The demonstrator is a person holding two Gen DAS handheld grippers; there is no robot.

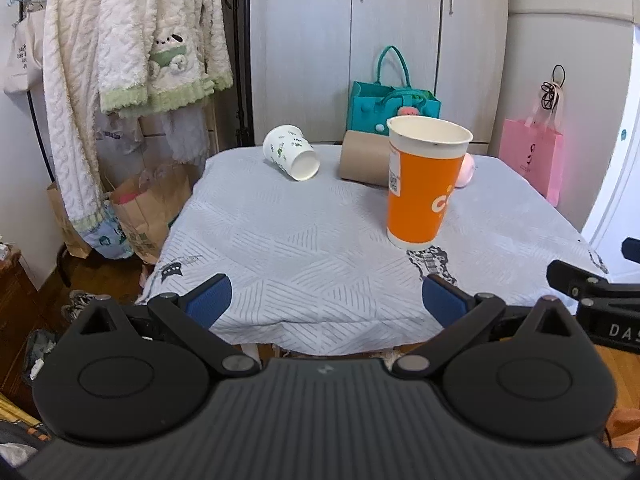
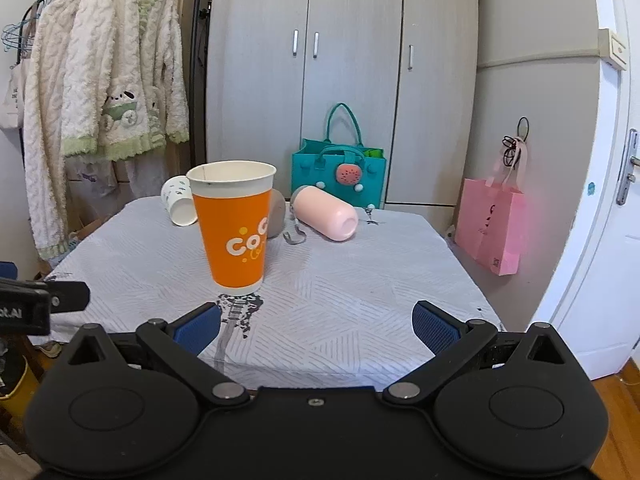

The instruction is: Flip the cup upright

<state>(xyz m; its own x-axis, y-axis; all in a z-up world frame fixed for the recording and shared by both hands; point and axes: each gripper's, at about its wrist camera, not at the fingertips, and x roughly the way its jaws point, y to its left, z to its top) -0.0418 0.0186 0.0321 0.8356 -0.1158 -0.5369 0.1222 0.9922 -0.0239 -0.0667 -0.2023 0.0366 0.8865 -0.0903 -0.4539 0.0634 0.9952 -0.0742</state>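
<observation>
An orange paper cup [image 1: 422, 184] stands upright, mouth up, on the grey tablecloth [image 1: 304, 248]; it also shows in the right wrist view [image 2: 236, 228]. A white patterned paper cup [image 1: 290, 152] lies on its side at the back left, also in the right wrist view [image 2: 179, 200]. A brown cup [image 1: 362, 158] lies on its side behind the orange one. A pink cup [image 2: 326, 216] lies on its side at the back. My left gripper [image 1: 326, 300] is open and empty near the table's front edge. My right gripper [image 2: 316, 322] is open and empty, just in front of the orange cup.
A teal bag [image 2: 338, 172] stands at the back of the table before grey cabinets. A pink paper bag [image 2: 490, 228] hangs at the right. Fluffy white robes [image 1: 120, 52] hang on a rack at the left, with paper bags [image 1: 144, 208] on the floor below.
</observation>
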